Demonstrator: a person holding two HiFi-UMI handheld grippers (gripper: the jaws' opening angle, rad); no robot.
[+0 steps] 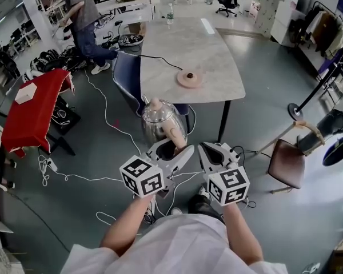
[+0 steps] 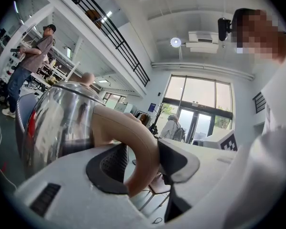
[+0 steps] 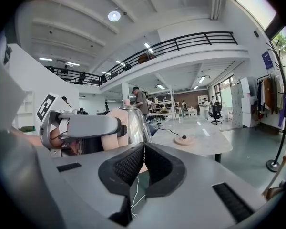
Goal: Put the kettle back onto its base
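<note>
A shiny steel kettle [image 1: 160, 121] with a peach handle [image 1: 174, 135] hangs in the air in front of the marble table [image 1: 217, 56]. My left gripper [image 1: 174, 148] is shut on the handle; in the left gripper view the handle [image 2: 136, 142] is pinched between the pads, beside the kettle body [image 2: 57, 123]. The round peach base [image 1: 190, 79] lies on the table's near part, beyond the kettle, with a black cord running to it. My right gripper [image 1: 214, 151] is beside the left one, shut with nothing in it [image 3: 143, 149]. From its view the kettle [image 3: 133, 123] and the base [image 3: 185, 140] show ahead.
A blue chair [image 1: 126, 79] stands at the table's left side, close behind the kettle. White cables [image 1: 103, 119] trail over the floor. A red-draped table [image 1: 34, 110] is at left, a brown chair [image 1: 288, 161] at right. A person [image 1: 83, 16] stands at the back; a bottle [image 1: 170, 14] is on the table's far end.
</note>
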